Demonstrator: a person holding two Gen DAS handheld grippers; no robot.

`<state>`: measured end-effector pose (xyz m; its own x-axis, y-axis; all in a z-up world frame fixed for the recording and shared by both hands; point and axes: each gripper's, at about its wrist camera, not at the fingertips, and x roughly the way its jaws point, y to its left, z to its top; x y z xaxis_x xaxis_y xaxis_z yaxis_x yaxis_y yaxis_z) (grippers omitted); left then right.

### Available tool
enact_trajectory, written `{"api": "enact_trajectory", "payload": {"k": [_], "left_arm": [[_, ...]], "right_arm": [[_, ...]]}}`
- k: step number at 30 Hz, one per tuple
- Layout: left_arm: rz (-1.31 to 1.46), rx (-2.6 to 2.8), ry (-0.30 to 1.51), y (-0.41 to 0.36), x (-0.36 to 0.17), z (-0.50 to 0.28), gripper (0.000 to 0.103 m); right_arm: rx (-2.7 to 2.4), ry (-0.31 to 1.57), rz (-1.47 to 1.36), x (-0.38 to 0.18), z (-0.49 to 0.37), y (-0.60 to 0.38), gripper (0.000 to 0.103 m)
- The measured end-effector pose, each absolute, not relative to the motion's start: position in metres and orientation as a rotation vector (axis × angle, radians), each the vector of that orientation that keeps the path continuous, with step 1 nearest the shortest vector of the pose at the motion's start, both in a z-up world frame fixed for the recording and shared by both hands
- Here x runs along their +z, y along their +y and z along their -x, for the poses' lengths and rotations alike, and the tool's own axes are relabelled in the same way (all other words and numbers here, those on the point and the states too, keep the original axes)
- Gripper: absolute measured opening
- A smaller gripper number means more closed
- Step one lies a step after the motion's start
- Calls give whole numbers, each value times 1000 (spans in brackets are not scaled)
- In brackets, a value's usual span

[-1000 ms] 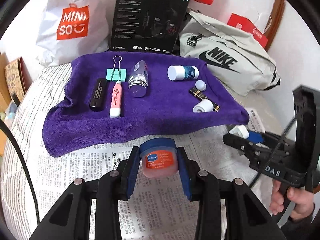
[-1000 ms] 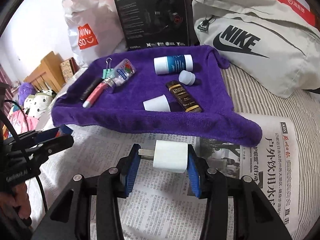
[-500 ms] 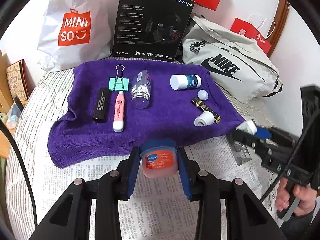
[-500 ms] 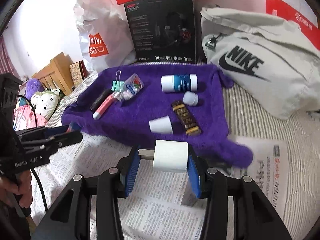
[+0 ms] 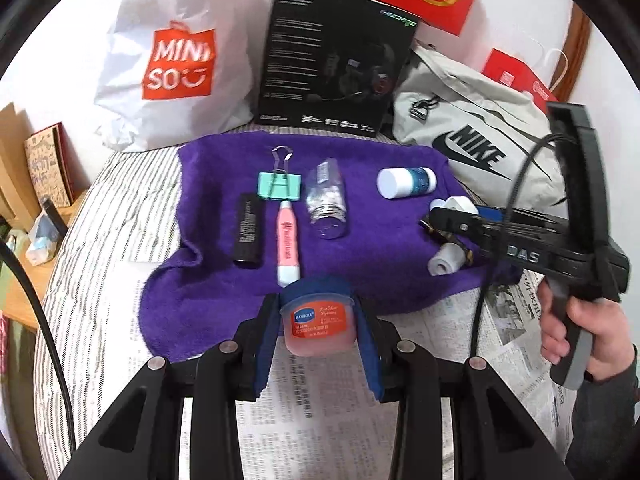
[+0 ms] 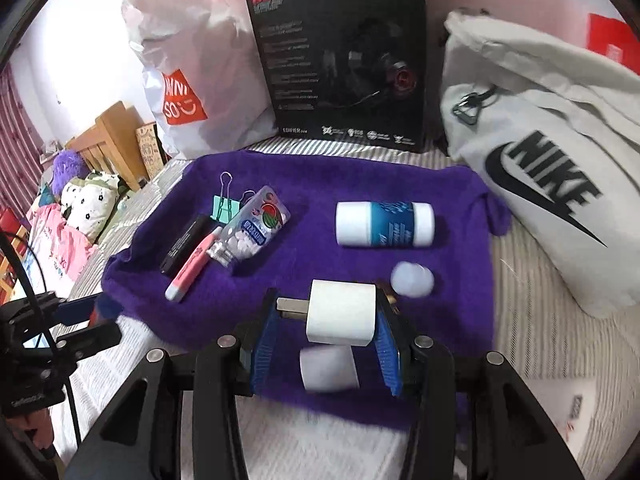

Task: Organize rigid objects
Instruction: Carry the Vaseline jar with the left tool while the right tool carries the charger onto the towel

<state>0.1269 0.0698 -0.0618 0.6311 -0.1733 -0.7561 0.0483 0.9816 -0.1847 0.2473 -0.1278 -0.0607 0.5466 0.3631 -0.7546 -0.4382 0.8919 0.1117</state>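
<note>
My left gripper (image 5: 318,326) is shut on a small jar with a blue lid and an orange label (image 5: 317,316), held above the near edge of the purple towel (image 5: 216,184). My right gripper (image 6: 327,322) is shut on a white plug adapter (image 6: 340,312), over the towel's (image 6: 360,184) right part, above a white cap (image 6: 329,369). On the towel lie a teal binder clip (image 5: 279,185), a black tube (image 5: 249,232), a pink pen (image 5: 289,242), a clear mint bottle (image 5: 327,204), a white and blue bottle (image 5: 406,182) and a small round cap (image 6: 412,279). The right gripper (image 5: 430,216) also shows in the left wrist view.
A white Miniso bag (image 5: 176,60), a black headset box (image 5: 336,64) and a grey Nike bag (image 5: 476,136) stand behind the towel. Newspaper (image 5: 320,420) covers the striped bed in front. A person's hand (image 5: 568,332) holds the right gripper's handle. Wooden furniture (image 6: 108,136) stands at the left.
Both grippers moved forward toward the towel with their loads. The right one travelled farther, from over the newspaper to over the towel's right part, and now covers the brown tube.
</note>
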Motion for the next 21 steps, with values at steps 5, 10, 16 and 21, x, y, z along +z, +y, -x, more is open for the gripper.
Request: {"api": "enact_trajectory", "payload": {"k": [5,10,16,21], "left_arm": [[144,-121,882,78,-65,-131,35],[156,-125,884,85,-69,-132,35],[160,-134,891,88,-71,-134,35],[159,-134,891,87,-70,-135,35]], "right_arm": [[482,919,135,-80,-263,-109,45],[471,951,202,-97,-267,-96,45],[462,937,248,-99,-267,-92,45],[479,936,262,-99,-267,-92,45]]}}
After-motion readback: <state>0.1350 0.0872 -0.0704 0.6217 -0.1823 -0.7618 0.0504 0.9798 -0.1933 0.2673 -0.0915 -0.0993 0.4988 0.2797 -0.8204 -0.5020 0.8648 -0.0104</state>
